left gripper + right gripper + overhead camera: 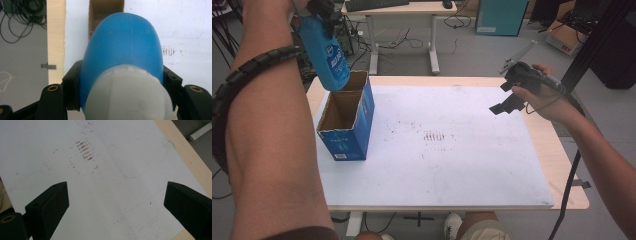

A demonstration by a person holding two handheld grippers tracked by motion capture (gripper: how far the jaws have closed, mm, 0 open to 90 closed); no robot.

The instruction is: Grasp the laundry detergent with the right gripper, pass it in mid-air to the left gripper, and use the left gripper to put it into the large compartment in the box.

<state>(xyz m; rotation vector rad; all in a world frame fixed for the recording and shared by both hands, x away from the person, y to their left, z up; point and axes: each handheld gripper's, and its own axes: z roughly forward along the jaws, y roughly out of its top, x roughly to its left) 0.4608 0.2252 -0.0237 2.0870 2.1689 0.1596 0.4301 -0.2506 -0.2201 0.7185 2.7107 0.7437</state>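
Hanging over the open blue carton (346,117), a blue bottle (326,52) sits clenched in the left claw (120,82), white cap (128,96) nearest its camera; the right claw (116,202) gapes above the stained bench (105,182).

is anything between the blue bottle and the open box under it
Nothing visible. The left gripper holds the blue bottle right above the open cardboard box, whose top flaps are open and whose visible inside looks empty.

The left forearm reaches up and forward, its tool (324,12) raised high and seemingly clamped on something. The right hand (546,97) holds its tool (507,102) aloft, jaws spread wide, nothing between them.
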